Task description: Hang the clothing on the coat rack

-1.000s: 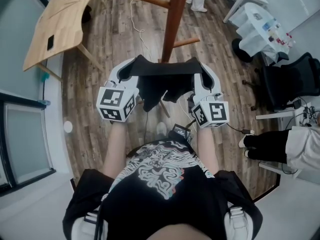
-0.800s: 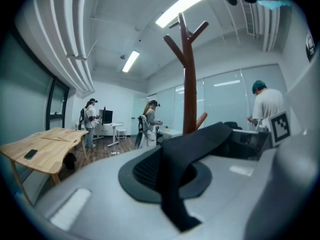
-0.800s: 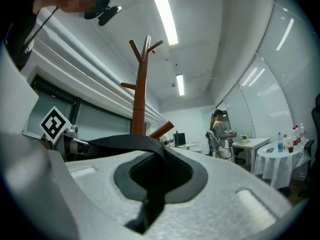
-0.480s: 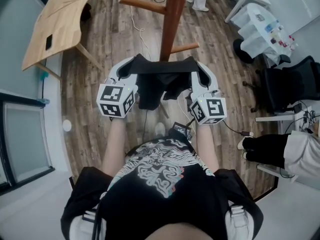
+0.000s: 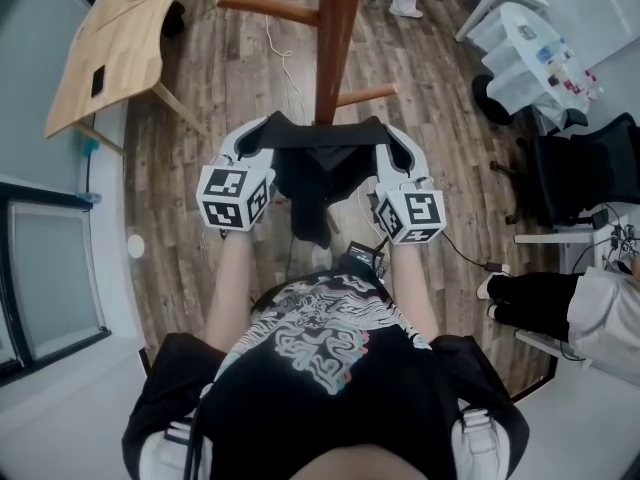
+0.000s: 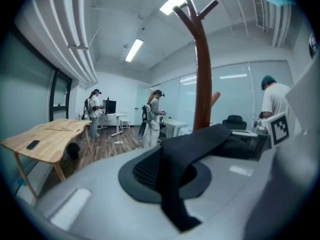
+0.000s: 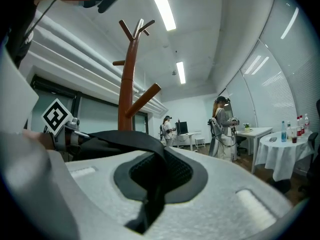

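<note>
Left gripper [image 5: 270, 130] and right gripper [image 5: 386, 132] are each pinched tight on a top corner of the black garment [image 5: 318, 173] — its upper edge runs taut between my two tools, and the rest hangs loose below, in front of my chest. I hold it up at the near side of the brown coat rack [image 5: 336, 38], whose pole rises right behind the stretched edge — whether cloth touches wood I cannot tell.

The person wears a black T-shirt [image 5: 322, 393] with a white swirly picture. The left gripper [image 5: 266, 131] and right gripper [image 5: 391, 136] are white with black-and-white marker cubes.
</note>
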Demonstrator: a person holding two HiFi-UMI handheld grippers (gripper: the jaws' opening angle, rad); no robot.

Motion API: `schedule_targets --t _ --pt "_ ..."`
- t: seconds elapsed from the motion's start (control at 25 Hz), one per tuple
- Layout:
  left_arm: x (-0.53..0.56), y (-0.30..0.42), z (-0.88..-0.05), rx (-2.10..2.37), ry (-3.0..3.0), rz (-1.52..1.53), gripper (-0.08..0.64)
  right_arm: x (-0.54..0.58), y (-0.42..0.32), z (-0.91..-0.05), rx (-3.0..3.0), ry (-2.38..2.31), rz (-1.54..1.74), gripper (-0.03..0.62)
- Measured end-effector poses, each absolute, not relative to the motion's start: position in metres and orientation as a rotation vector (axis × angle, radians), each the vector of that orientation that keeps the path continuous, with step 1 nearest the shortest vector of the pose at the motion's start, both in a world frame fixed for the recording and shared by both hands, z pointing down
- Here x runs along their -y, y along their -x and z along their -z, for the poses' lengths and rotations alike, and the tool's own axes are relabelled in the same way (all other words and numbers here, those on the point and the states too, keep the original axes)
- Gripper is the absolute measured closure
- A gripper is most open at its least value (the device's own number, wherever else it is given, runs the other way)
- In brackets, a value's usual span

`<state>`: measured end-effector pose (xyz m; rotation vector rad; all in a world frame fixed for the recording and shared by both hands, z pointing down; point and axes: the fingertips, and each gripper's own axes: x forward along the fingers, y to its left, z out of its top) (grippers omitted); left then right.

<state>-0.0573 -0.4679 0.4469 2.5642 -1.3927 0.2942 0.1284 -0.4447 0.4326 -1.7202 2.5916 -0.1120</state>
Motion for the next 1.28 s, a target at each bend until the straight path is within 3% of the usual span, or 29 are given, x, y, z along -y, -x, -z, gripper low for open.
schedule_targets --t 1.28 --pt "0.456 0.039 -0.523 1.375 -2.506 -0.380 0.554 0.440 -0.095 -0.518 -2.829 1.597 0.205 0.578"
